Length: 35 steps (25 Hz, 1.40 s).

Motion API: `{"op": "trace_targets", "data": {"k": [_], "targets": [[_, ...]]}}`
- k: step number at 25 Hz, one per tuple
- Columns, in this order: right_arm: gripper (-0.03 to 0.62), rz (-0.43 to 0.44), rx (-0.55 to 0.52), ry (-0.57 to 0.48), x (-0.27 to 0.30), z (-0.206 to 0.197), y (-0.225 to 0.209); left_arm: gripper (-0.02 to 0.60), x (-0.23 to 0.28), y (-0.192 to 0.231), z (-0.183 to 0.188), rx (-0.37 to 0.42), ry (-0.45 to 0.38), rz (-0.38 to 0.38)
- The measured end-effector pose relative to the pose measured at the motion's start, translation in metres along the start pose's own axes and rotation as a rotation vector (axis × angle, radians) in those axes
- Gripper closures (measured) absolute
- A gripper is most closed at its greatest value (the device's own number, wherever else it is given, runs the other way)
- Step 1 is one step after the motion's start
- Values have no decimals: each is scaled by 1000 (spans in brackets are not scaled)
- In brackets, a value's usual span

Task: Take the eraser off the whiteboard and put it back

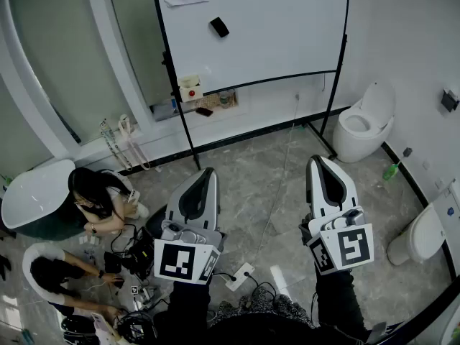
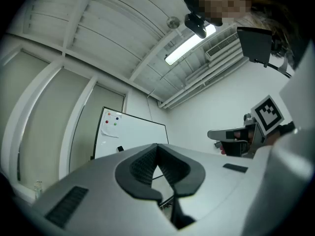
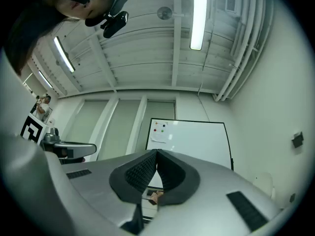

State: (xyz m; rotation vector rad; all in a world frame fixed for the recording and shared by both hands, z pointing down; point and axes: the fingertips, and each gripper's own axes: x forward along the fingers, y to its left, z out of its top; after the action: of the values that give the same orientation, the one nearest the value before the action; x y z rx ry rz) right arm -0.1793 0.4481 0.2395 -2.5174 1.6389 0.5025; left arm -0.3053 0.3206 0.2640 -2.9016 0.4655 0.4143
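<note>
A small black eraser (image 1: 219, 26) sticks to the whiteboard (image 1: 273, 27) on its black stand at the far side of the room. The left gripper view also shows the eraser (image 2: 120, 149) as a dark speck on the whiteboard (image 2: 133, 132). My left gripper (image 1: 208, 172) and right gripper (image 1: 316, 161) are held side by side over the floor, well short of the board, and both point toward it. Each has its jaws shut with nothing between them. In the right gripper view the whiteboard (image 3: 189, 136) stands beyond my right gripper (image 3: 156, 152), and the eraser is not visible there.
Two people (image 1: 93, 192) crouch on the floor at the left among cables and gear. A power strip (image 1: 239, 276) lies between my grippers. White toilets stand at the right (image 1: 365, 121) and far right (image 1: 424, 232). A tub (image 1: 32, 196) is at the left.
</note>
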Motion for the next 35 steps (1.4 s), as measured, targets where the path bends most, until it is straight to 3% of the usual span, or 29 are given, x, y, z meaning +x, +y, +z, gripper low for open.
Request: {"op": "trace_targets", "data": {"k": [10, 24, 29, 35], "targets": [[586, 24, 4, 10, 26, -26, -19, 580, 37, 4, -29, -7, 24, -3], [586, 226, 49, -39, 195, -89, -123, 580, 203, 39, -78, 46, 24, 176], [586, 241, 74, -51, 238, -100, -160, 580, 256, 40, -82, 63, 25, 185], [586, 265, 90, -56, 264, -114, -169, 580, 282, 48, -90, 83, 33, 190]]}}
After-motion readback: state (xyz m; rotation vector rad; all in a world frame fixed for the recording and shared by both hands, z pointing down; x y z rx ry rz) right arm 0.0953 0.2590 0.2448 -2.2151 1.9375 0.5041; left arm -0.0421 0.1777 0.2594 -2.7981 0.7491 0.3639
